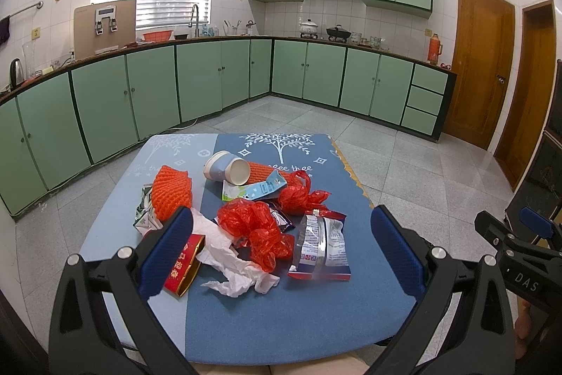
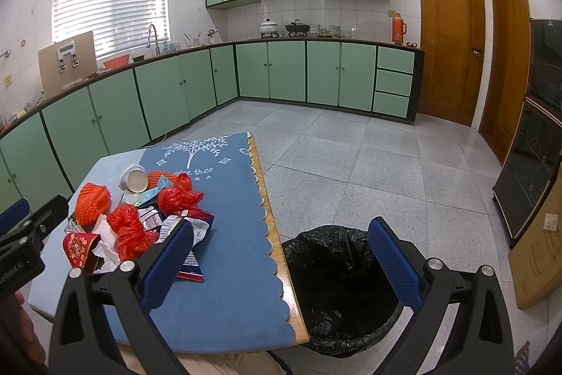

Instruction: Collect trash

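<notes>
Black-lined bin (image 2: 337, 283) beside table (image 2: 246, 287), trash heap (image 1: 253, 220) atop.

R gripper (image 2: 281, 255) fingers apart, empty, trash pile (image 2: 140, 220) on table (image 2: 239, 269), black-lined bin (image 2: 337, 287) beside

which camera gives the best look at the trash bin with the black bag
The right wrist view: the trash bin sits on the floor beside the table, its open liner seen from above. The left wrist view doesn't show it.
</notes>
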Action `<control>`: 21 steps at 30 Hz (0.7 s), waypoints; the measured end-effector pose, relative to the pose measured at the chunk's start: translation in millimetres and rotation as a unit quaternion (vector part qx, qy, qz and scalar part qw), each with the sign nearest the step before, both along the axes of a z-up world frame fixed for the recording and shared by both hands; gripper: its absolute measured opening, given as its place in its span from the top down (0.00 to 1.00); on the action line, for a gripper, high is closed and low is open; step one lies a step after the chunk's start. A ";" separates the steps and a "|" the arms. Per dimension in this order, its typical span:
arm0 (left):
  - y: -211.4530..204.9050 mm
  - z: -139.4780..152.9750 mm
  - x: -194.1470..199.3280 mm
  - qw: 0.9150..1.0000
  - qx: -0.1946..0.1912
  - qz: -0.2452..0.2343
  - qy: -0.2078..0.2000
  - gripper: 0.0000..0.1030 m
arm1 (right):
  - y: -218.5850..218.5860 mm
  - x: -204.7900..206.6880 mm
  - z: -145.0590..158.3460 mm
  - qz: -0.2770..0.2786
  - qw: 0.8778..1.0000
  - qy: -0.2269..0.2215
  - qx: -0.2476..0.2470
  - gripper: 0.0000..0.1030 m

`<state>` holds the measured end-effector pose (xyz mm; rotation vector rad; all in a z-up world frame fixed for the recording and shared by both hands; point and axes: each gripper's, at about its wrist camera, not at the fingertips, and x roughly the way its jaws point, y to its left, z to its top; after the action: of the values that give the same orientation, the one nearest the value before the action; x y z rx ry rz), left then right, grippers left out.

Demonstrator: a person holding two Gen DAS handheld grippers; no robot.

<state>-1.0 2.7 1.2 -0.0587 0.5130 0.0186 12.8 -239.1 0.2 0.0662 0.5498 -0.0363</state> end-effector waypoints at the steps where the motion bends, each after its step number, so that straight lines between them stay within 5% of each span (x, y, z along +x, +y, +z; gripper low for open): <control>1: 0.1 -0.1 0.1 1.000 0.000 0.000 0.000 0.05 | 0.2 -0.1 0.0 0.000 1.000 0.000 0.000 0.06; 11: 24.9 -12.5 7.6 0.999 0.013 0.030 -0.003 0.05 | 6.2 6.0 -3.2 0.020 1.000 -0.004 0.003 0.06; 21: 74.5 -42.8 15.0 0.996 0.027 0.079 0.018 0.05 | 57.4 41.5 -33.2 0.090 0.996 -0.001 0.010 0.18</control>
<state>14.0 77.1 -41.6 -0.0458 0.5437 0.1885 54.2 -181.7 -33.1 0.0369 0.5522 0.1448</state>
